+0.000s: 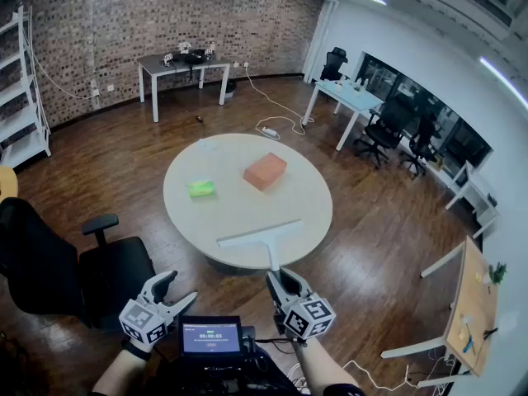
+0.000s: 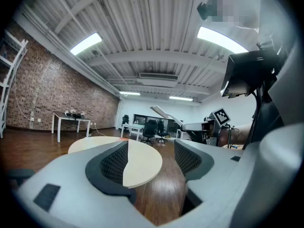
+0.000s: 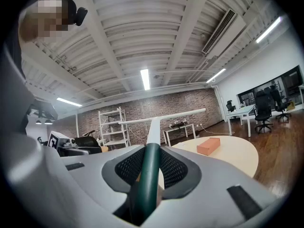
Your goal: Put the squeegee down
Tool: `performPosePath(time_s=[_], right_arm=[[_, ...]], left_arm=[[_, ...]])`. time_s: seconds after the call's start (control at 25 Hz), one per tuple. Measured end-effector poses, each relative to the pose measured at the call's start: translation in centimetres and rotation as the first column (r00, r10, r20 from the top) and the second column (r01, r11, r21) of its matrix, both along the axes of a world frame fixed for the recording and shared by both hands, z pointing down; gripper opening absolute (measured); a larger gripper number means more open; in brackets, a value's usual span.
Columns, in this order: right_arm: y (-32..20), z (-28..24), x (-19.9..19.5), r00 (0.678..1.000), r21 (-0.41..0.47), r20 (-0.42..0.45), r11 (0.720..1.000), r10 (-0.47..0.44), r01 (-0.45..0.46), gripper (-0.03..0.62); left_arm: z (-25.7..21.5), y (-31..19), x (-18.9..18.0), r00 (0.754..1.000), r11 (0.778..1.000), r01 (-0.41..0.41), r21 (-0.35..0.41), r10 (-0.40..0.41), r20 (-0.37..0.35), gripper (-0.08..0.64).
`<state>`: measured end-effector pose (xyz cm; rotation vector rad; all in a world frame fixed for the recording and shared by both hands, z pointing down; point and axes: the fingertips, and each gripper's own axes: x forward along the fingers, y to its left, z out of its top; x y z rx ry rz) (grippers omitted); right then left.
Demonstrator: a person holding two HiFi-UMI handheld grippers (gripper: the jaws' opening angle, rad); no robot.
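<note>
Squeegee (image 1: pixel 262 236) sits in the right gripper (image 1: pixel 279 280), whose jaws are closed tight on the dark green handle, with the pale neck and long blade running out ahead toward 12 o'clock. In the head view the blade lies crosswise over the round white table (image 1: pixel 305 188) at its 6 o'clock edge, though I cannot tell whether it touches the top or hangs just above it. The left gripper (image 1: pixel 177 289) hovers off at 9 o'clock from the right one, its jaws spread wide with nothing between them but floor and table beyond. An orange block (image 1: pixel 265 171) lies at about 1 o'clock from the table's middle and a small green item (image 1: pixel 201 189) at about 9 o'clock, both well apart from the blade. I judge the tool light and stiff, with a smooth round handle that could twist in the pads, and a wide blade that would tip it forward. The handle is the right place to hold, so lower it level until the blade rests flat, then open
</note>
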<state>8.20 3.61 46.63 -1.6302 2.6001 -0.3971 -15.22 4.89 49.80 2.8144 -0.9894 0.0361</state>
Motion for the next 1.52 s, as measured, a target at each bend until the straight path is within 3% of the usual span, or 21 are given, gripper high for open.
performPosePath(time_s=[0.44,0.88,1.12,1.52], right_arm=[[-2.3,-0.9,1.0,1.0,0.024,-0.004,1.0,0.018,-0.018,0.109],[-7.8,0.2,1.7,1.0,0.011,-0.003,1.0,0.012,-0.012,0.109],[-12.8,1.5,2.9,0.999,-0.001,-0.04,1.0,-0.009,0.009,0.109],[-24.6,7.3,5.3,0.995,-0.112,-0.098,0.993,-0.032,0.021,0.109]], left_arm=[[-1.4,0.0,1.3,1.0,1.0,-0.011,-0.027,0.011,0.004,0.313],[-2.1,-4.0,1.4,1.0,0.999,0.023,-0.033,-0.023,-0.001,0.313],[-0.5,-7.9,1.4,0.998,0.996,0.063,-0.063,-0.063,0.007,0.313],[2.0,-15.8,3.3,0.994,0.99,0.105,-0.096,-0.104,0.017,0.313]])
